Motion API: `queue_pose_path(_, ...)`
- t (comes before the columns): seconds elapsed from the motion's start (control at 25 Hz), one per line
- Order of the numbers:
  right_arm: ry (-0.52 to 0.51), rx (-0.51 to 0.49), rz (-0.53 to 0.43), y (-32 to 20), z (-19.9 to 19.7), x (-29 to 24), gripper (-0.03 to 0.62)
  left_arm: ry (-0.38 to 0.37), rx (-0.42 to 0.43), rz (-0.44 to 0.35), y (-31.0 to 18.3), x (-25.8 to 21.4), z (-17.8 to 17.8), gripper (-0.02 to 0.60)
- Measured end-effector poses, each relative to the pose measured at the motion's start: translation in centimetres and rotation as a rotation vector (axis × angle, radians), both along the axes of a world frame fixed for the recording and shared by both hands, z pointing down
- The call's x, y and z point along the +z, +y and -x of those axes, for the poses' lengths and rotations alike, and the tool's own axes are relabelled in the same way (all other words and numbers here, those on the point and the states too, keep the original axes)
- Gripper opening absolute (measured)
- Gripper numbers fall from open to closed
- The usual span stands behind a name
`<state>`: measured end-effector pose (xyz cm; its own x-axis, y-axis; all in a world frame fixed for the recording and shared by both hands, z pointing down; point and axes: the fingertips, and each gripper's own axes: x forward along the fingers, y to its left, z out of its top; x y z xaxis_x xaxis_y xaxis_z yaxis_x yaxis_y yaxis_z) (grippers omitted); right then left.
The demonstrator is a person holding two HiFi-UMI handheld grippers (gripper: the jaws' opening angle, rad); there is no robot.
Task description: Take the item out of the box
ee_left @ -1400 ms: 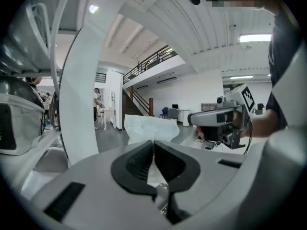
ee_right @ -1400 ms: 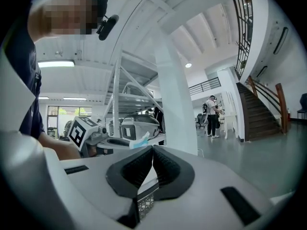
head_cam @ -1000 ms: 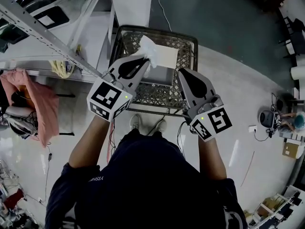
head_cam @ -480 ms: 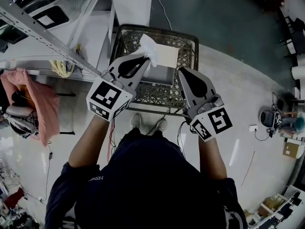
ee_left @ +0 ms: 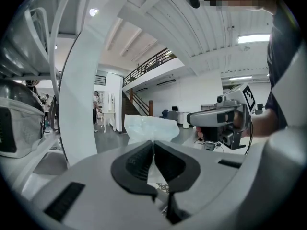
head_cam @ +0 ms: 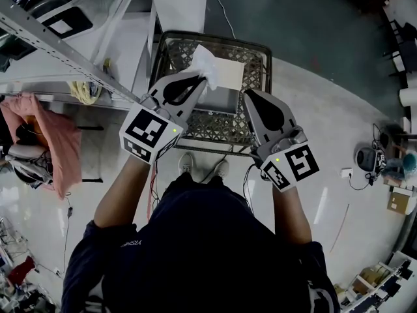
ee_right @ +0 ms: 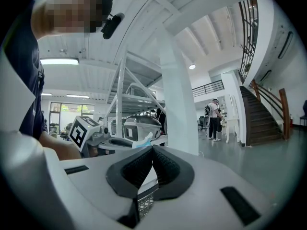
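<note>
A white box (head_cam: 228,77) lies in a wire-mesh basket (head_cam: 259,52) in front of the person. A crumpled white plastic bag (head_cam: 204,61) sticks up from the box's left end. My left gripper (head_cam: 203,78) is shut on that bag; in the left gripper view the bag (ee_left: 148,127) fans out just beyond the closed tips (ee_left: 153,142). My right gripper (head_cam: 246,94) is at the box's right edge, its tips (ee_right: 152,147) meeting. Whether it pinches the box edge I cannot tell.
A metal shelf rack (head_cam: 58,44) with white appliances stands left of the basket, next to a white pillar (head_cam: 179,5). Cables run over the grey floor (head_cam: 339,142). The person's shoes (head_cam: 186,165) are right below the basket's near rim.
Almost nothing has moved. Both grippers, the bag and the box sit a touch higher in the head view; the grip on the bag is the same.
</note>
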<state>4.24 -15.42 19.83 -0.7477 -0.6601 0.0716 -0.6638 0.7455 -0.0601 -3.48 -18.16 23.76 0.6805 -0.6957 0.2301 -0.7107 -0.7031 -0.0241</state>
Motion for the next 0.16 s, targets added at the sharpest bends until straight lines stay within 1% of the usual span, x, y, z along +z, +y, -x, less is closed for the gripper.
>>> queue_pose_path(0.16,0.002,-0.001,0.001,-0.12,0.09,0.16,0.023,-0.006,0.004,0.001,-0.09,0.26,-0.13,0.014)
